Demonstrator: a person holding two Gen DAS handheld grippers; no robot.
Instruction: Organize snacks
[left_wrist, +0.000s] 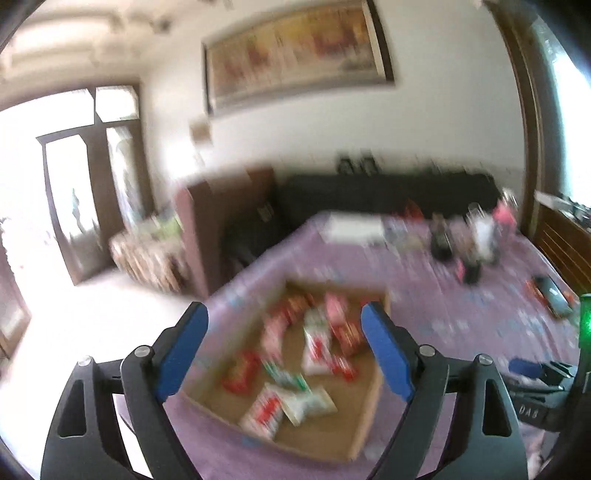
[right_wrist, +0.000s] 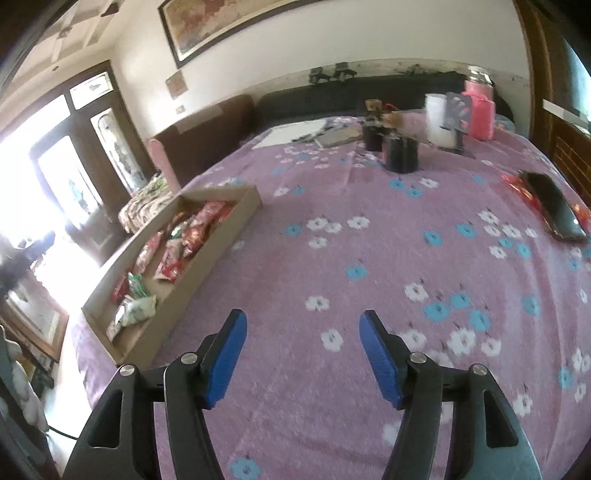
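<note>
while left view blurs, right view shows phone (right_wrist: 554, 206) beyond box (right_wrist: 225, 236).

A shallow box (right_wrist: 192, 254) sits on the bed (right_wrist: 369, 258) near its left edge, with snack packets (right_wrist: 192, 232) lying loose inside it. Far back on the bed, near the headboard (right_wrist: 351, 92), stand several containers (right_wrist: 400, 155), with a sheet of paper (right_wrist: 291, 134) to their left. A phone (right_wrist: 554, 206) lies at the bed's right side, well apart from the box.
</note>
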